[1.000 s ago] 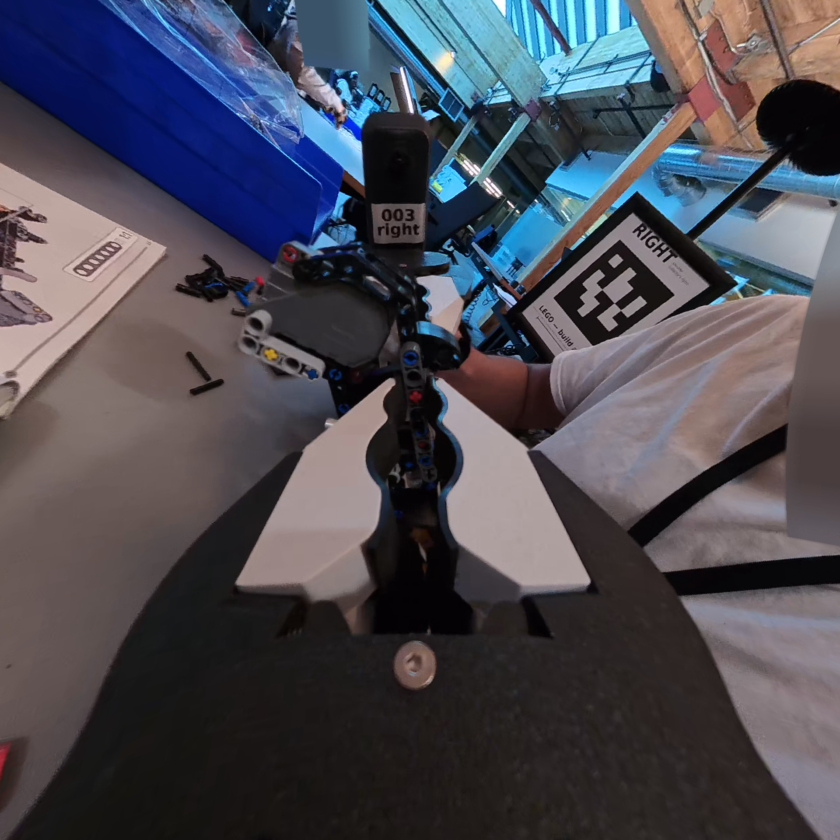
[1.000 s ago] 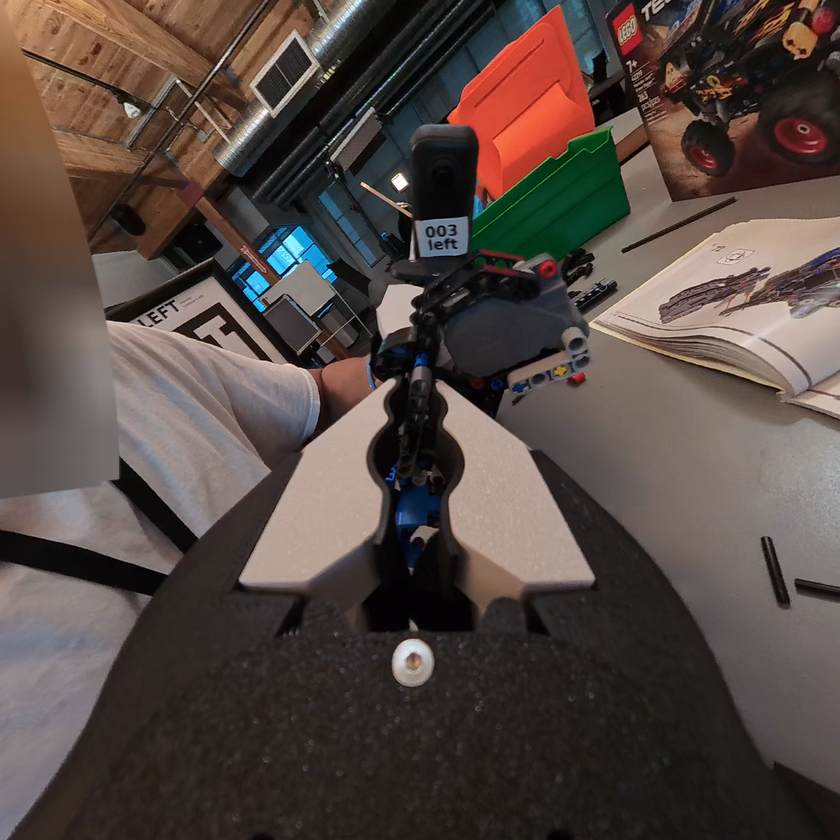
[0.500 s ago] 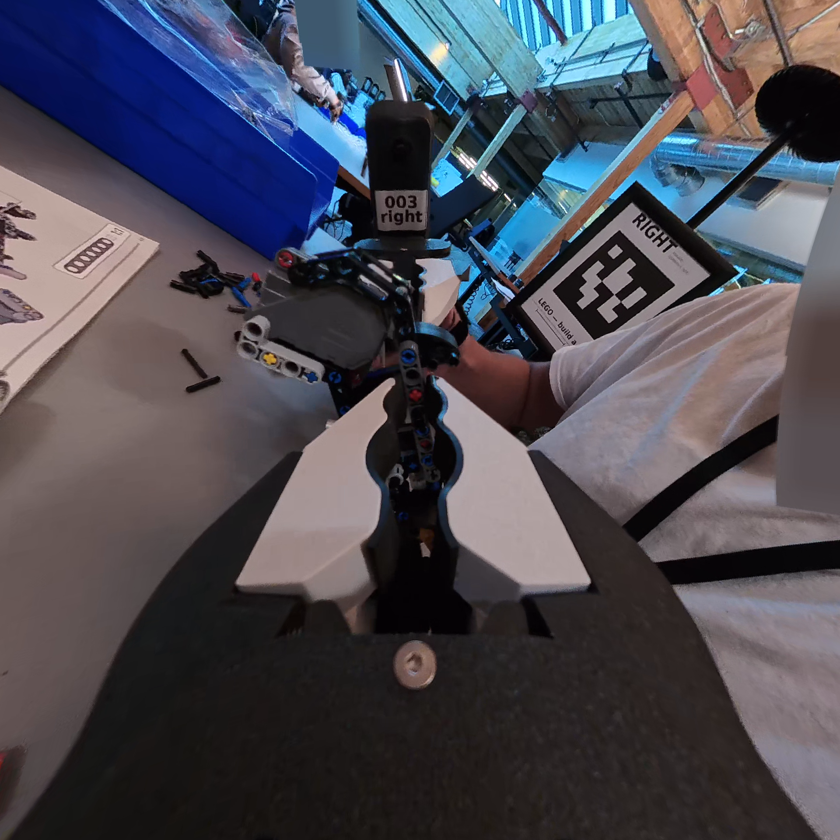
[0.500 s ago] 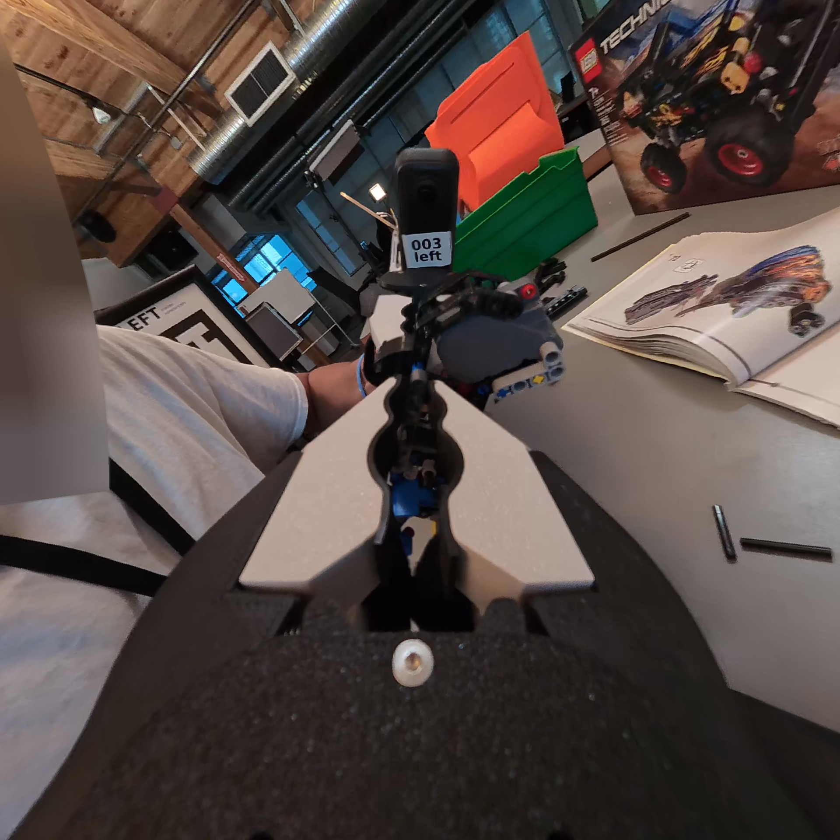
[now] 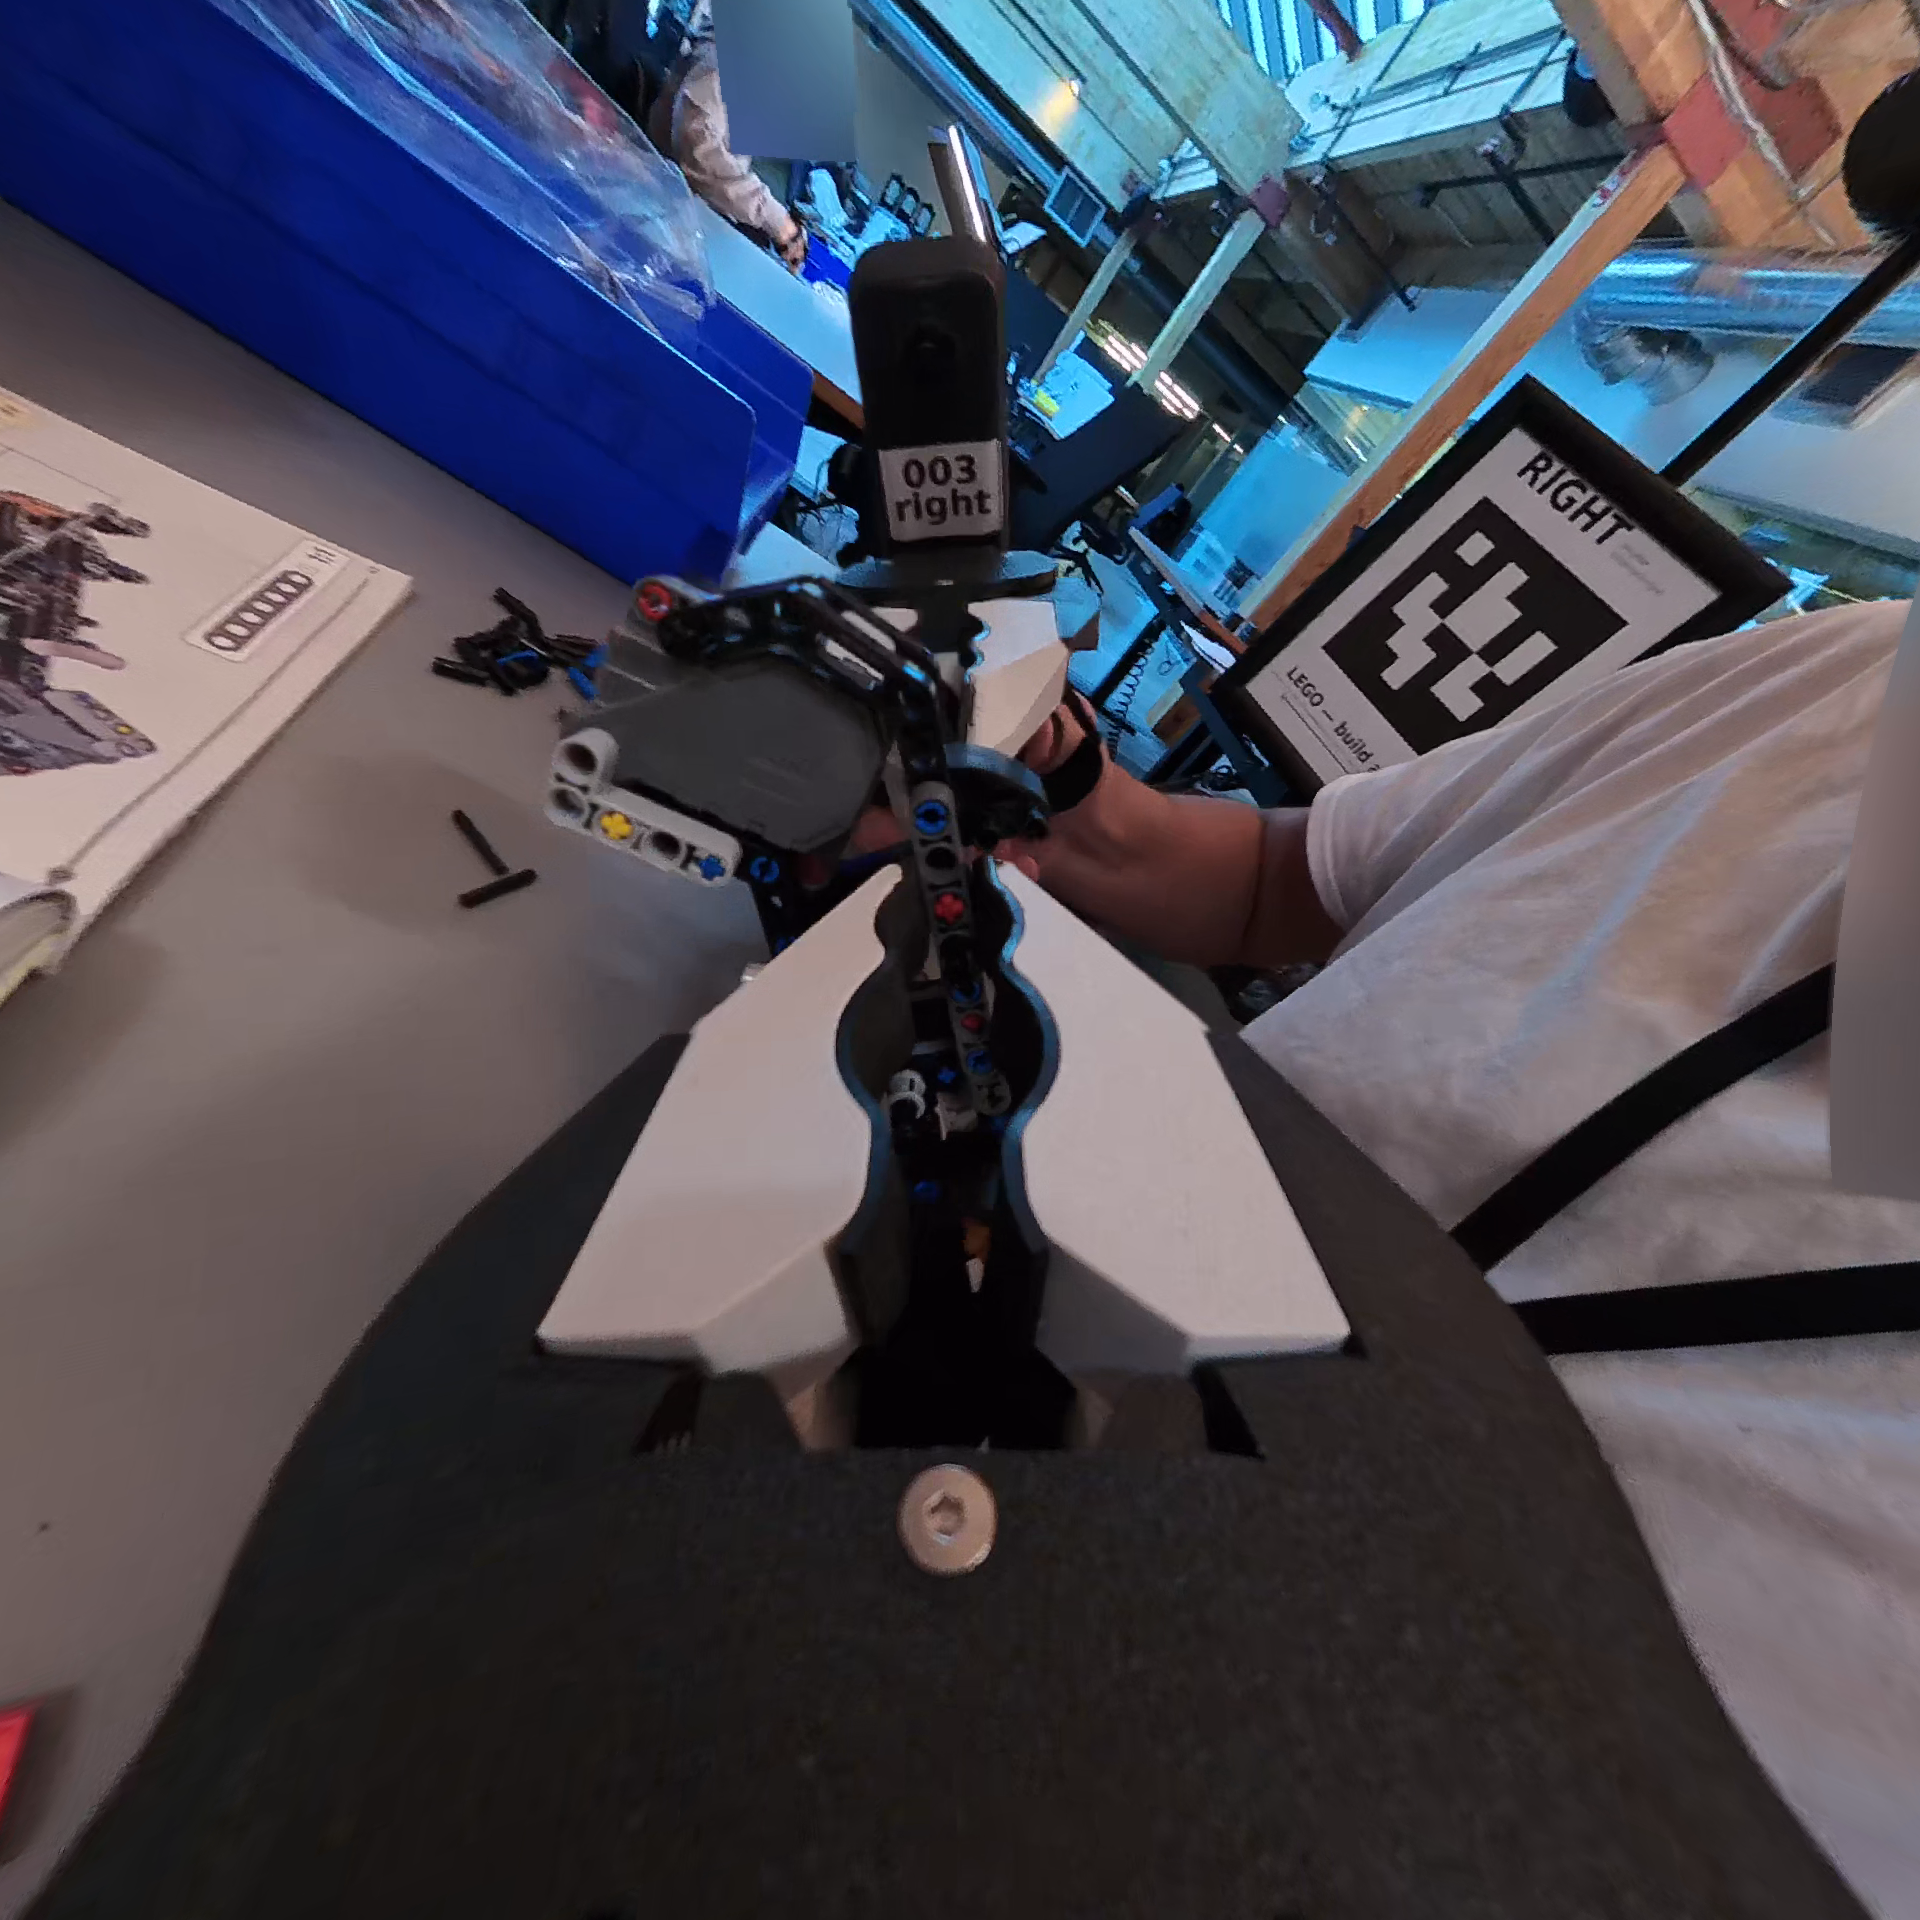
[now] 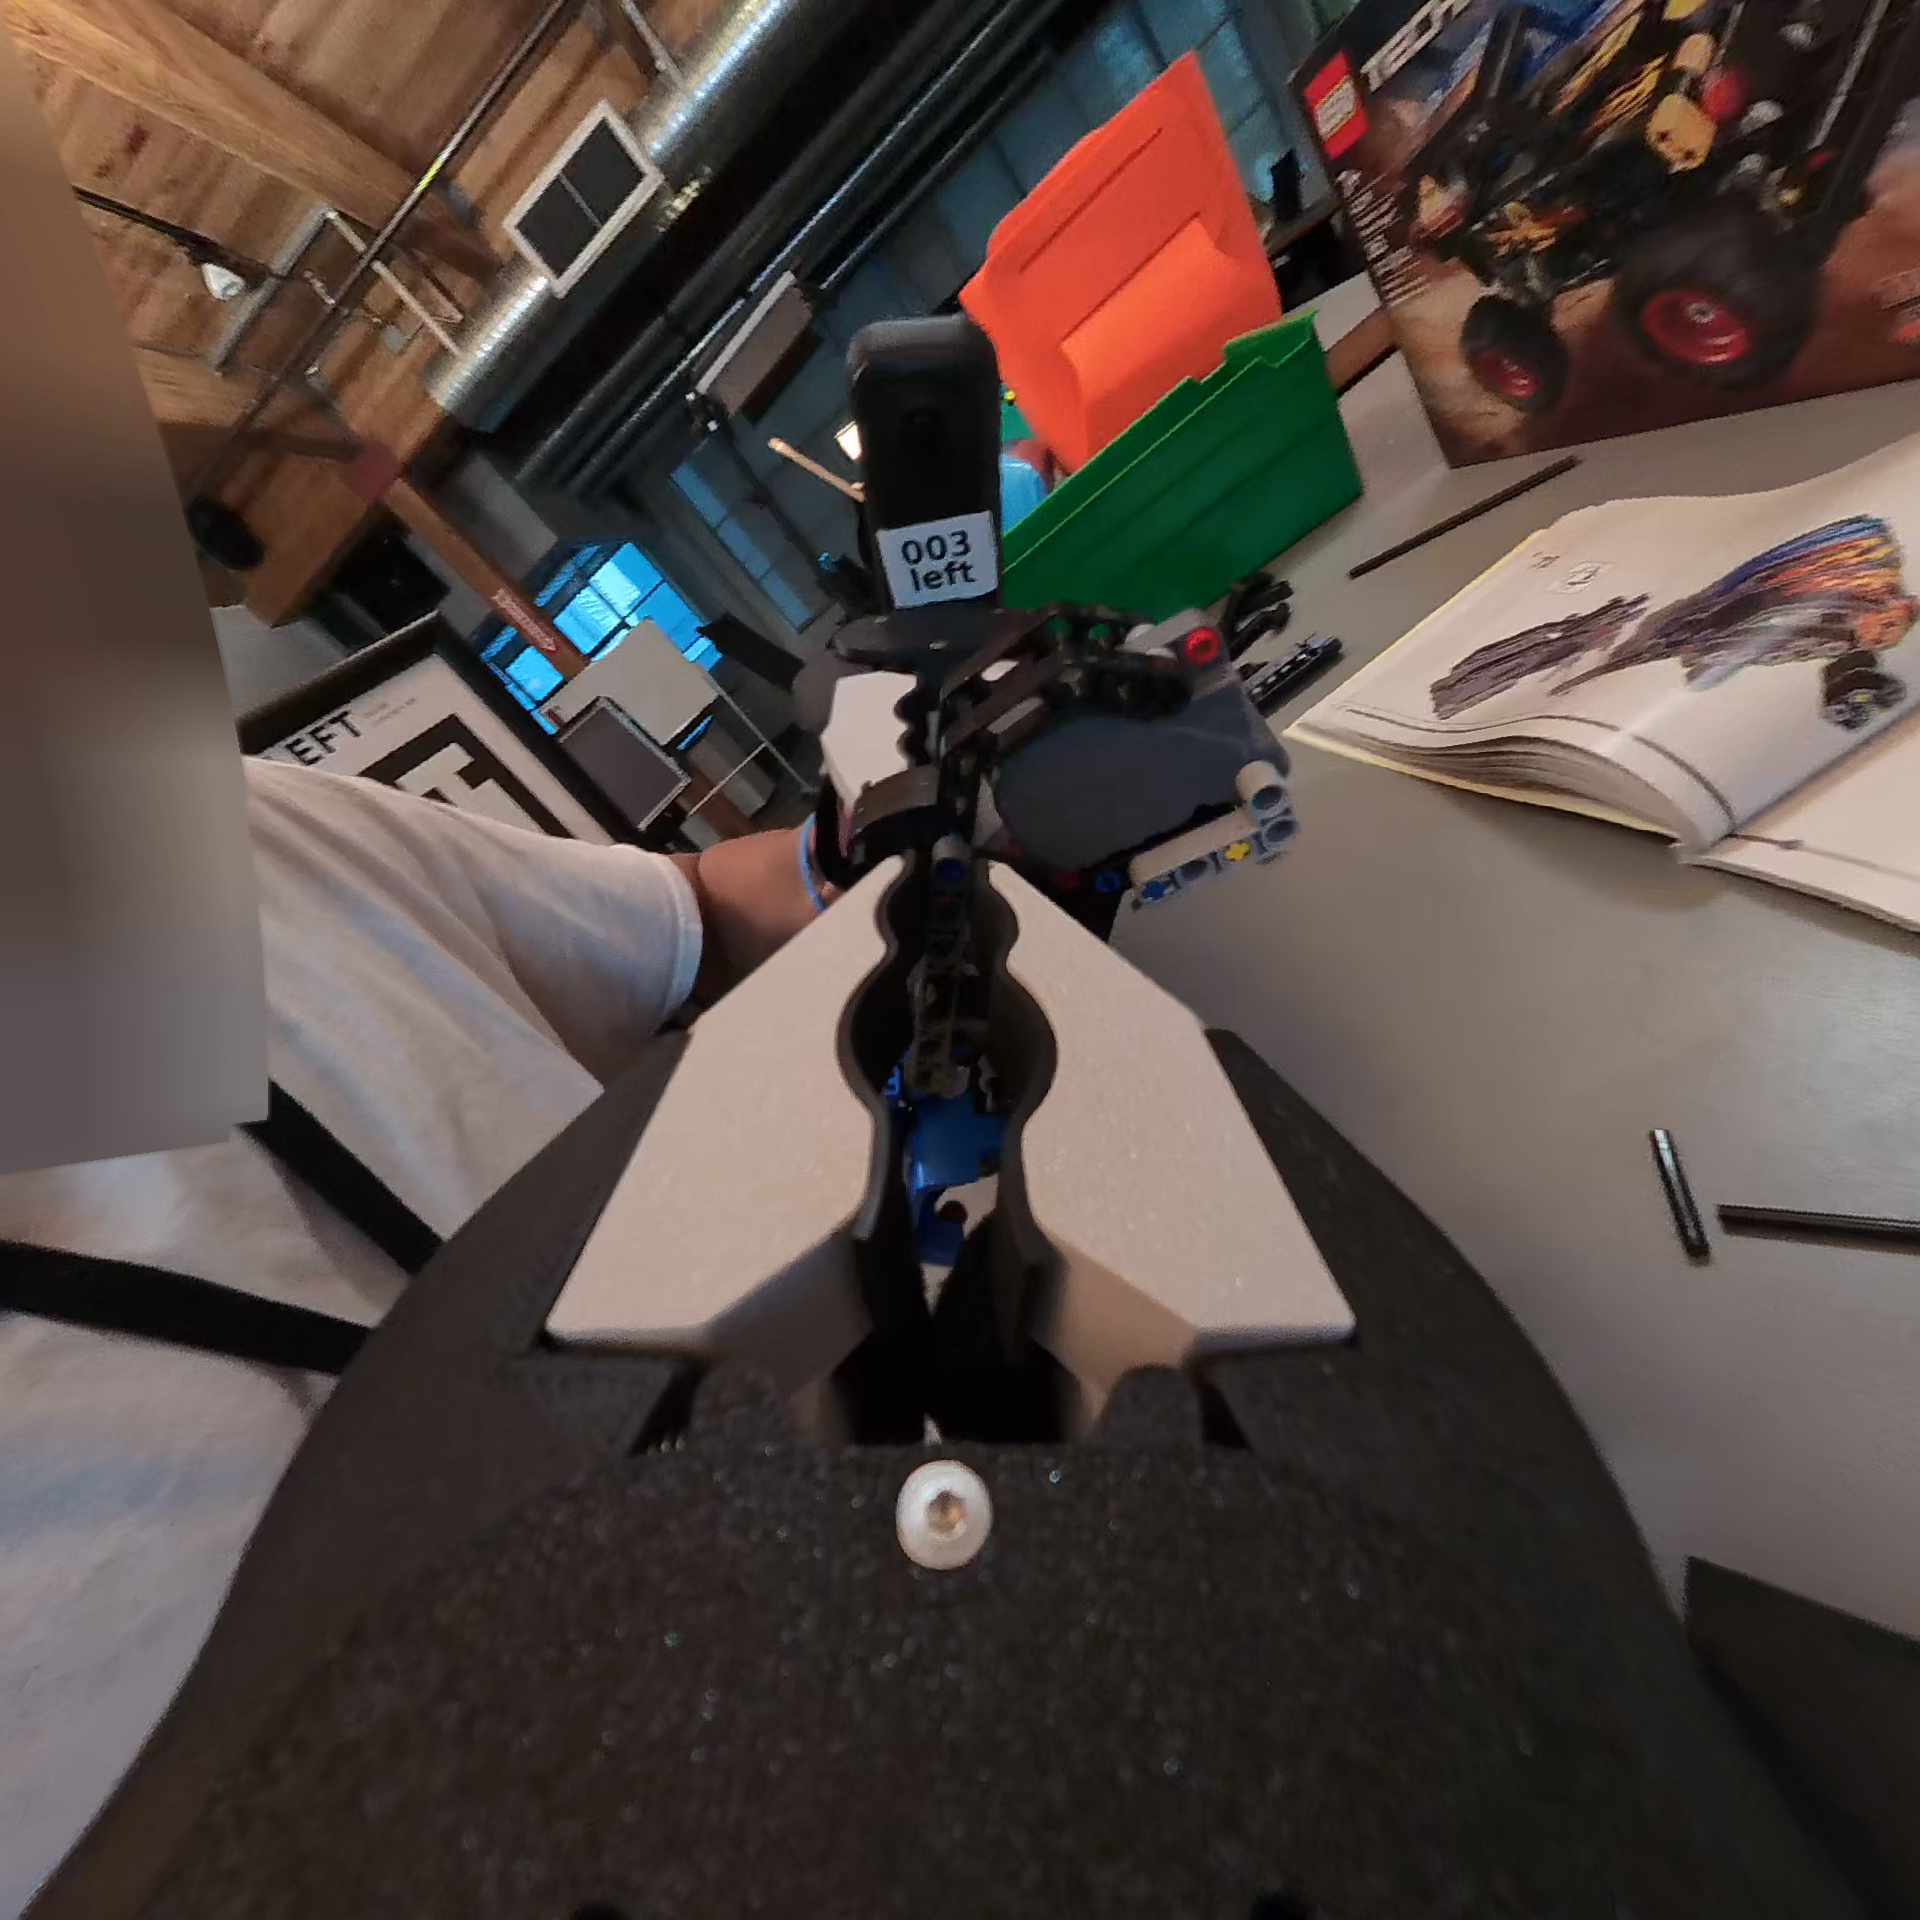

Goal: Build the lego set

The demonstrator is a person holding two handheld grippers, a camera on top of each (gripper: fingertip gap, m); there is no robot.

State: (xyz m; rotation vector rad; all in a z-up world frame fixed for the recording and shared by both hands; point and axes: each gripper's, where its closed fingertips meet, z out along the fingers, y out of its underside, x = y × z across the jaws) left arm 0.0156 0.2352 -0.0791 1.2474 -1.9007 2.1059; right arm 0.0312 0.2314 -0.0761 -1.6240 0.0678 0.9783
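A partly built lego model [image 5: 748, 748] with a dark grey body, black beams and a light grey beam end is held in the air between both grippers. My left gripper [image 5: 940, 894] is shut on one end of its black beam frame. My right gripper [image 6: 948, 883] is shut on the opposite end, and the model also shows in the right wrist view [image 6: 1122, 779]. The two grippers face each other, each with the other's camera post behind the model. A blue piece [image 6: 951, 1164] sits deep between the right fingers.
An open instruction booklet [image 6: 1662, 727] lies on the grey table [image 5: 260, 1039]. Loose black pins [image 5: 488, 862] lie near it, with a small pile [image 5: 514, 660] by a blue bin [image 5: 364, 270]. A green bin [image 6: 1195, 488] and the set's box [image 6: 1621, 208] stand at the back. Less than 4 cm separates the two grippers' tips.
Both grippers keep their hold on the model. The right wrist view has swung, so the booklet and box sit more to the right and lower. The model has tilted slightly.
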